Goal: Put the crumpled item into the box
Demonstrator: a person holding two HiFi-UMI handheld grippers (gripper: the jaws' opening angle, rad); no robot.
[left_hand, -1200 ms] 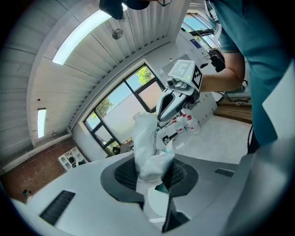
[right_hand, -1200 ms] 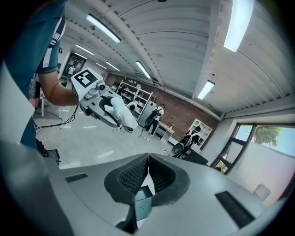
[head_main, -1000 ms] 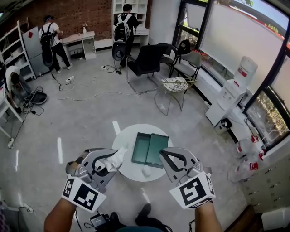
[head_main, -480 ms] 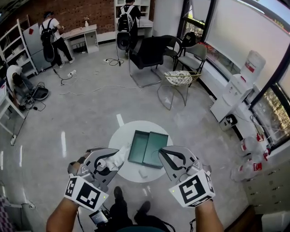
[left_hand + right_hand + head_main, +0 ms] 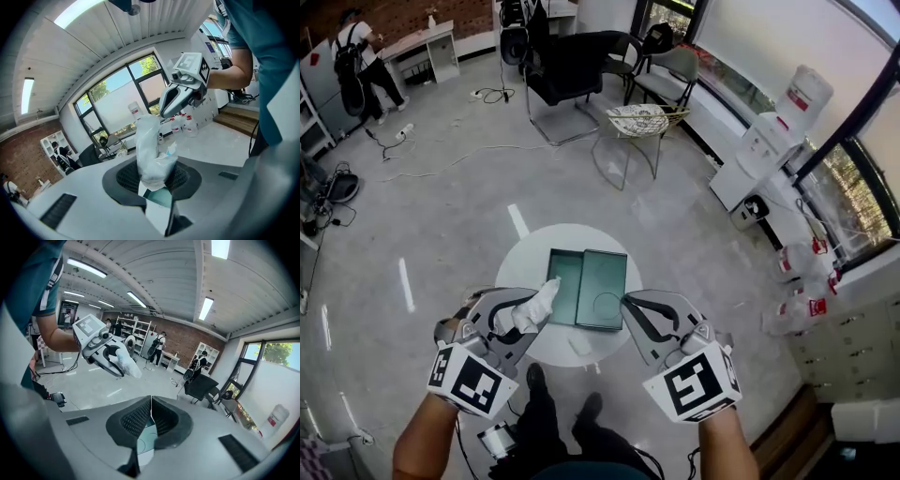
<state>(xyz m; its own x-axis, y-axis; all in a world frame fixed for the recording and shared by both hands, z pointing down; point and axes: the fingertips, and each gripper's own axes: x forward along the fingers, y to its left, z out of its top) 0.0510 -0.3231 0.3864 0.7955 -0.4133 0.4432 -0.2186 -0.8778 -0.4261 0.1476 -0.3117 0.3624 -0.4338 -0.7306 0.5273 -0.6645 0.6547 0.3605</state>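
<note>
An open teal box (image 5: pixel 586 289) lies on a small round white table (image 5: pixel 517 272). My left gripper (image 5: pixel 528 323) is shut on the crumpled item (image 5: pixel 538 302), a white plastic wad, at the box's left edge. In the left gripper view the crumpled item (image 5: pixel 152 152) stands up between the pads, with teal box (image 5: pixel 159 197) showing below it. My right gripper (image 5: pixel 628 306) hovers at the box's near right corner, jaws shut with nothing in them. In the right gripper view its pads (image 5: pixel 140 420) meet along a thin line over the box (image 5: pixel 145 439).
A small white scrap (image 5: pixel 579 345) lies on the table's near side. A black chair (image 5: pixel 572 66) and a wire chair (image 5: pixel 639 122) stand beyond the table, a water dispenser (image 5: pixel 764 141) to the right. Feet (image 5: pixel 534 380) show below the table.
Both grippers have sunk toward the table and closed in on the box. The crumpled item stays held by the left gripper and now overlaps the box's left edge.
</note>
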